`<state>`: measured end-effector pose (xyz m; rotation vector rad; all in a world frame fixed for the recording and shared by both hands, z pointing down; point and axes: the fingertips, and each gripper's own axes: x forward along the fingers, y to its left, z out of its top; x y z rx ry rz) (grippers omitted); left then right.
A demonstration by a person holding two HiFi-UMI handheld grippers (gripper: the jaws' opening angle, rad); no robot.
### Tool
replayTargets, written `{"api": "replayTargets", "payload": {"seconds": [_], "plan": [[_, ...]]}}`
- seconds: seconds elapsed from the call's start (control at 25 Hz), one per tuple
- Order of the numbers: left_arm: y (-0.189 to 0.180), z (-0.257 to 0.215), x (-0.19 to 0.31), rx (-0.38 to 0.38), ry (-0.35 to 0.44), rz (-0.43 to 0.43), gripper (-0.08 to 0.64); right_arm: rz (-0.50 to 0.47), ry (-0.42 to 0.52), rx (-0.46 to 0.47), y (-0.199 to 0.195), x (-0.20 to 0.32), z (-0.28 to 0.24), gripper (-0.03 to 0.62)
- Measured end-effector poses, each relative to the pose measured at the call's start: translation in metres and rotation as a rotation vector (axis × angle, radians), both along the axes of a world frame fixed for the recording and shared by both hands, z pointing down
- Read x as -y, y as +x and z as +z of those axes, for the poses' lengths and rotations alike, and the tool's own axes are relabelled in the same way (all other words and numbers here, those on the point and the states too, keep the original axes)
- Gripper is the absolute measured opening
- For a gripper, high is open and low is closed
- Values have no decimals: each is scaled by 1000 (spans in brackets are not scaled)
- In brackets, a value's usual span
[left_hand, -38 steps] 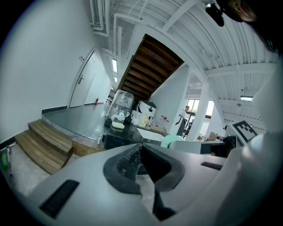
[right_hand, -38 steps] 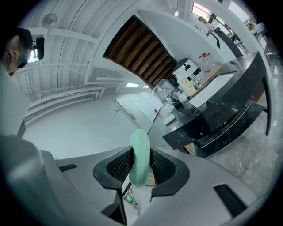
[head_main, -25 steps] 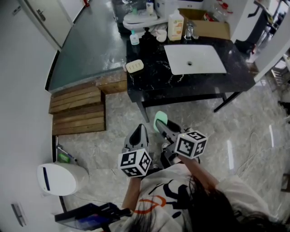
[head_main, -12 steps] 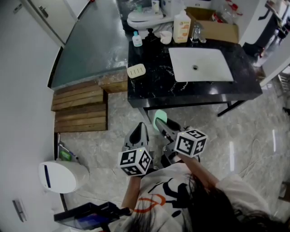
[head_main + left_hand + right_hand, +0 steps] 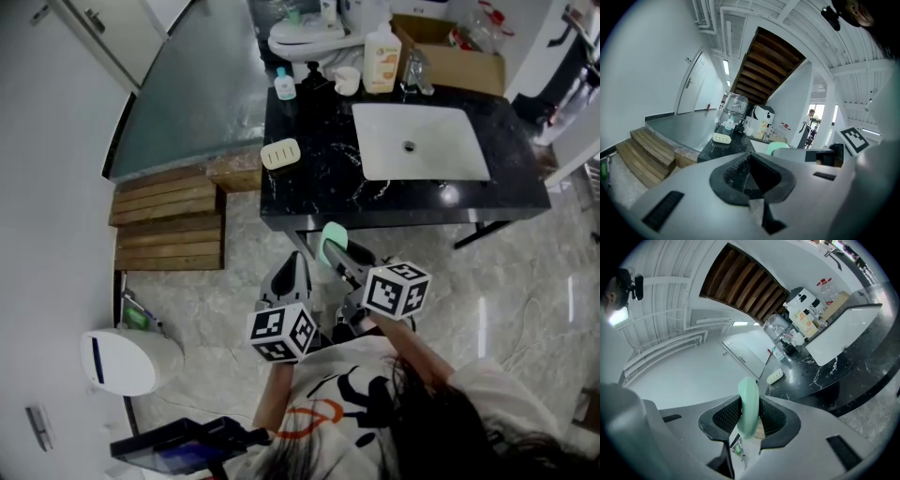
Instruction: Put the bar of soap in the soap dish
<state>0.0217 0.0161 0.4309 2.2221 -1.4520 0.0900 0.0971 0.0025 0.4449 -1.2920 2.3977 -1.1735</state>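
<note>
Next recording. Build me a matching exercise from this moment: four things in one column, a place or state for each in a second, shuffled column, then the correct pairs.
Things
1. mint-green bar of soap
2. cream ribbed soap dish
3. white rectangular sink basin
4. left tongs

Places or states
A. shut, with nothing between them
B. set into the right part of the black marble counter
C. clamped in the right tongs
D. on the counter near its left edge

Pairs: 1-C, 2-D, 3-B, 4-A
</note>
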Motion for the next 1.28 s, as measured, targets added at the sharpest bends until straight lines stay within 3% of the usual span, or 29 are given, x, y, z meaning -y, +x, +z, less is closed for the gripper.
{"api": "replayTargets", "payload": {"seconds": [0.6, 1.28], "plan": [[5, 0, 23, -15, -19, -11, 2, -1, -36, 3, 8, 22, 7, 121], [-17, 4, 73, -1, -33, 5, 2, 14, -55, 11, -11, 69, 10, 121]]}}
